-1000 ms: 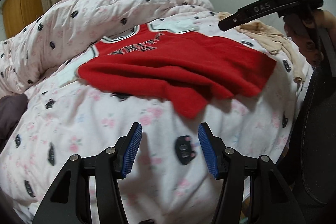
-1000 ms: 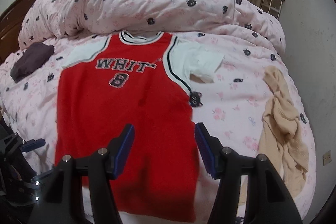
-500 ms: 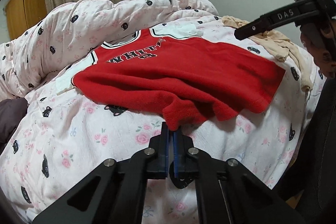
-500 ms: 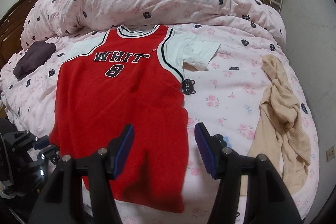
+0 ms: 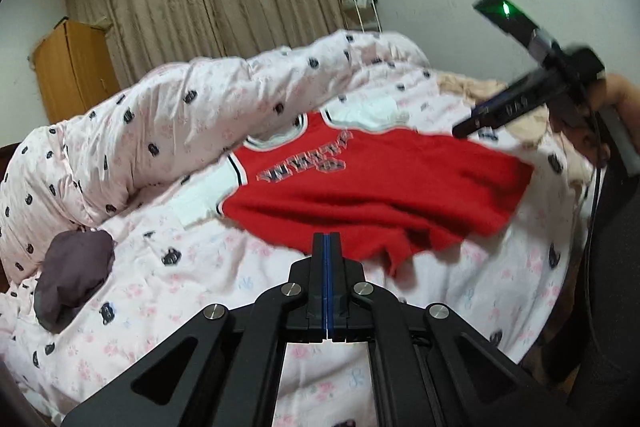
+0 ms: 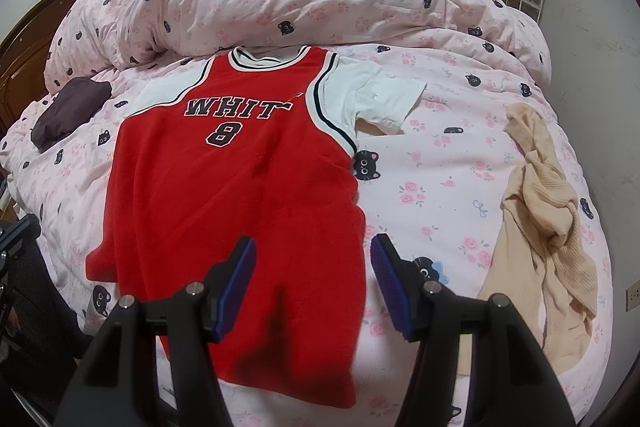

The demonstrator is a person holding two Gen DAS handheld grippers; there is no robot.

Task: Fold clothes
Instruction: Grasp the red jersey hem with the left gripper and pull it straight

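The red jersey (image 6: 240, 179) lies face up and spread flat on the pink duvet (image 6: 440, 187), collar toward the rumpled far end, hem near you, with one lower corner lifted. Your left gripper (image 5: 327, 251) is pressed together at that hem corner, seemingly pinching the red cloth, which would explain the ridge there; your right gripper (image 6: 312, 279) hovers spread above the lower part of the shirt, holding nothing, placed to take the opposite hem corner. A beige garment (image 6: 548, 211) lies crumpled well to the right, a dark one (image 6: 68, 111) to the left.

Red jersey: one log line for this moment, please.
left tool shut on red jersey hem | right tool open over its lower part | sleeves unfolded
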